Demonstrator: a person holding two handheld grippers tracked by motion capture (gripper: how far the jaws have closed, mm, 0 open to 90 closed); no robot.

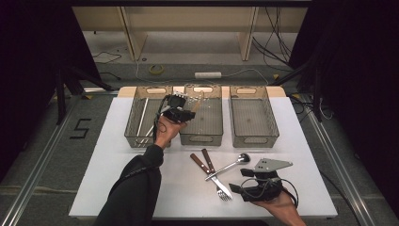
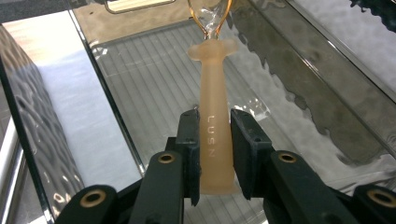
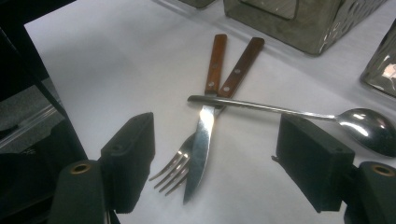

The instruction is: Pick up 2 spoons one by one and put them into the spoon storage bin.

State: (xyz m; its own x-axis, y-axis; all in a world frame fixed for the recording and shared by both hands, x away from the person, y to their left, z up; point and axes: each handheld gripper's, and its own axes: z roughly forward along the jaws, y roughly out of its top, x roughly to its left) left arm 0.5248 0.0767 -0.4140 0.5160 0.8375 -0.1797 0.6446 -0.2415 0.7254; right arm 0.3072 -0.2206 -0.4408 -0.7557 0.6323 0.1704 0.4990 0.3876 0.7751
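White tabletop runs under both my hands, with dark floor and cables beyond it. Nearest me, my right gripper [image 1: 244, 182] rests low at the table's front edge, jaws spread wide with nothing between them, looking over a small heap of cutlery: a knife [image 3: 201, 140] laid across a fork [image 3: 175, 170], both wood-handled, and a steel spoon [image 3: 299, 112] lying over the two. Farther out stand three clear bins in a row, the left bin [image 1: 133, 121] already holding some long pale pieces, the right bin [image 1: 271, 123] bare. My left gripper [image 1: 188, 104] hangs over the middle bin [image 1: 220, 123], jaws closed most of the way on the peach handle of a small plastic utensil [image 2: 215, 140], its clear looped head pointing down toward the ribbed floor. I judge I am at the drop-off step of sorting cutlery into bins. Next I need to lower a touch, part the left jaws so the utensil falls flat inside the walls, then lift clear. After that the right gripper should take the spoon first, since it lies on top.
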